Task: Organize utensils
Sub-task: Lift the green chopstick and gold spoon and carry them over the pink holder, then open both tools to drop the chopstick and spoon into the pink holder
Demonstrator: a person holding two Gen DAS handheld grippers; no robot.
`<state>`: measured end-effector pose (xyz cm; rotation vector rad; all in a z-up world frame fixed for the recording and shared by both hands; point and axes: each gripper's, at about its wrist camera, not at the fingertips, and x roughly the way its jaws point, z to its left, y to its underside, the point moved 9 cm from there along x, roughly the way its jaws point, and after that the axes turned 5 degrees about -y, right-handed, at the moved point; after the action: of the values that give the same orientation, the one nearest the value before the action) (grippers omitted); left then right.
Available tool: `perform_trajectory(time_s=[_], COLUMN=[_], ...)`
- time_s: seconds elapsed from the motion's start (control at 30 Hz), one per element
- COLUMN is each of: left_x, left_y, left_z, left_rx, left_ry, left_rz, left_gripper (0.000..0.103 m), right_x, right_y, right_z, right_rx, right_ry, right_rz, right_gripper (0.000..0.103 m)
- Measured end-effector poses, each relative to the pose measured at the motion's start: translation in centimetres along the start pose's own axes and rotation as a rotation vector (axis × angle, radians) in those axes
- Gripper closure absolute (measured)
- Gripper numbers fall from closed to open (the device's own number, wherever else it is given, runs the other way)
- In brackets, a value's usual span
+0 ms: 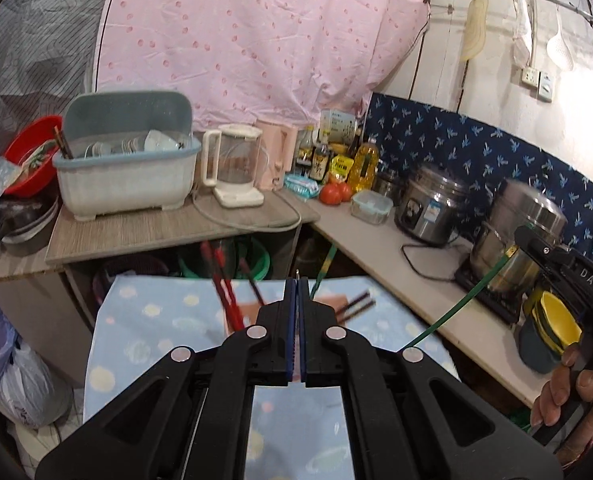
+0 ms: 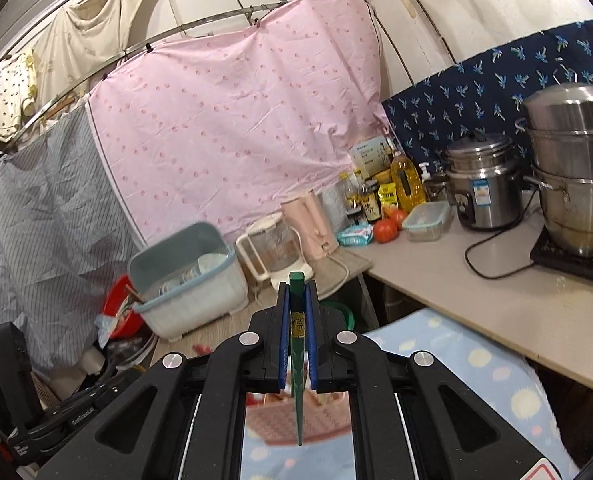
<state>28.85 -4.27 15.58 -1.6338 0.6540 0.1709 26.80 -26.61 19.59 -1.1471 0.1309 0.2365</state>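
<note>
Right wrist, claw gripping green chopstick

A cramped home kitchen. An L-shaped counter carries a lidded dish-drainer box of bowls and chopsticks; just right of the box stand a glass kettle and a pink jug. Further right of the box come sauce bottles, cooking oil, tomatoes, a steel rice cooker and a stacked steamer pot. Behind the box hangs a pink sheet pegged on a rail
</note>
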Motion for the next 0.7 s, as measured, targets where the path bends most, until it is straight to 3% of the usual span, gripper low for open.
perform_trajectory(time_s=[0.23, 0.7], left_x=[3.9, 11.5], left_y=[-3.4, 0.6], left_z=[0.7, 2.9], left_rx=[-0.016, -0.050], left_ry=[-0.018, -0.033], left_rz=[-0.018, 0.116], left_gripper=[0.102, 0.102], right_x=[4.8, 14.2], right_y=[-2.4, 5.0], right_z=[-0.6, -0.4], right_rx=[-0.046, -0.093], right_ry=[0.065, 0.071], right_rz=[-0.020, 0.176], right_gripper=[0.096, 0.096])
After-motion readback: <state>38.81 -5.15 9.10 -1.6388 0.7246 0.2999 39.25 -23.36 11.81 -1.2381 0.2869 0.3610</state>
